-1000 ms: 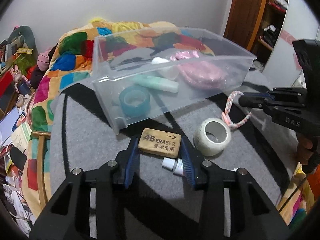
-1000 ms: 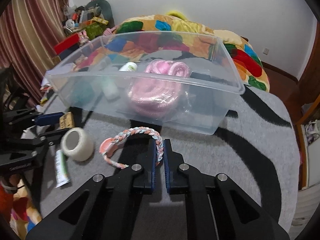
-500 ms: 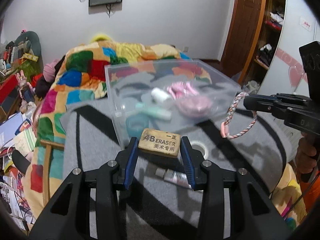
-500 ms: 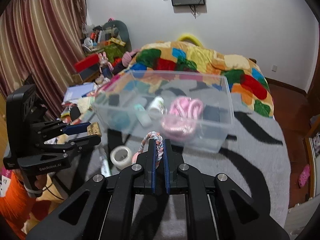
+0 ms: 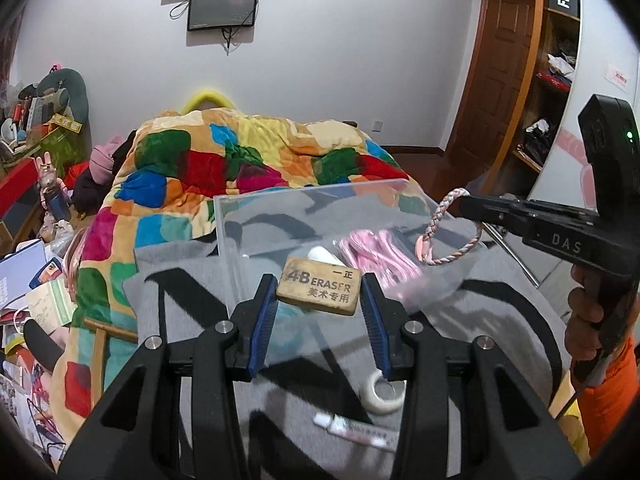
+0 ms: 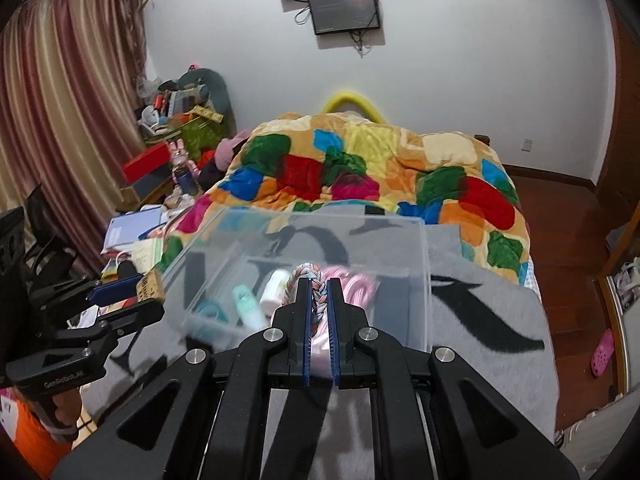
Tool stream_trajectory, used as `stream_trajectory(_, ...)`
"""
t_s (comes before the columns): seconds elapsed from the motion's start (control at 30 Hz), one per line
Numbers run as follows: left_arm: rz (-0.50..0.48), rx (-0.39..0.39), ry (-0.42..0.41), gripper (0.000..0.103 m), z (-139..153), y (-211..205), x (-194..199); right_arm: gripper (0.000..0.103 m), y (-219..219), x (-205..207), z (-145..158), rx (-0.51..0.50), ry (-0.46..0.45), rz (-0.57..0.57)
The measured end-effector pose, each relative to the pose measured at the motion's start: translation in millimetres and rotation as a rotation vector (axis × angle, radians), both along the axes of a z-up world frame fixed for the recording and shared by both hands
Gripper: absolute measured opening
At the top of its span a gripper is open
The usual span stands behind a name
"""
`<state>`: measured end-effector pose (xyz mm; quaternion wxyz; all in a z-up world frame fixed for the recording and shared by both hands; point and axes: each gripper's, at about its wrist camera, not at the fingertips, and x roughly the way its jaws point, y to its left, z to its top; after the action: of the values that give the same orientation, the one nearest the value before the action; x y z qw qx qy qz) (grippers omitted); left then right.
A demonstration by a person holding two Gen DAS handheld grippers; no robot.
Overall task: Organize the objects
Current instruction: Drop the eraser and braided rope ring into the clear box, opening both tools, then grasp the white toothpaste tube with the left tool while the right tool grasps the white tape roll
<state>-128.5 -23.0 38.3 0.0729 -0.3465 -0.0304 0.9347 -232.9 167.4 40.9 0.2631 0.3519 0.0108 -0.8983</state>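
Note:
My left gripper is shut on a tan eraser printed "4B ERASER" and holds it in the air over the near edge of a clear plastic bin. My right gripper is shut on a braided pink-and-white bracelet above the same bin; the bracelet also hangs from it in the left wrist view. In the bin lie a pink cord bundle, a white bottle, a mint tube and a teal tape roll.
A white tape roll and a small tube lie on the grey blanket in front of the bin. A patchwork quilt covers the bed behind. Clutter stands at the left wall.
Both grippers have risen with their objects and now hang above the bin. The bin looks smaller and lower in both views. The tape roll and tube stay on the blanket.

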Motion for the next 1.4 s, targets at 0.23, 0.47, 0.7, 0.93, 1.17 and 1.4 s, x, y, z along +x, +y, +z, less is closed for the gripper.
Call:
stream_trajectory(0.23,0.014,-0.032,-0.080,0.042,-23,2,-31,0.008,-10,-29,-26,0.034,-0.074,-0.032)
stream_trajectory(0.47,0.005,-0.042,-0.112,0.043,-34,4,-39,0.026,-14,-20,-47,0.146,-0.087,0.020)
stream_trajectory(0.7,0.004,-0.041,-0.094,0.047,-26,5,-28,0.040,2,-1,-35,0.125,-0.047,0.028)
stream_trajectory(0.93,0.005,-0.064,-0.053,0.072,-17,9,2,0.047,3,26,-31,0.076,-0.038,0.099)
stream_trajectory(1.17,0.021,-0.081,-0.087,0.090,-33,3,30,0.048,-18,48,-47,0.063,-0.074,0.197)
stream_trajectory(1.4,0.034,-0.077,-0.147,0.090,-53,-9,53,0.048,-52,60,-84,0.109,-0.158,0.265)
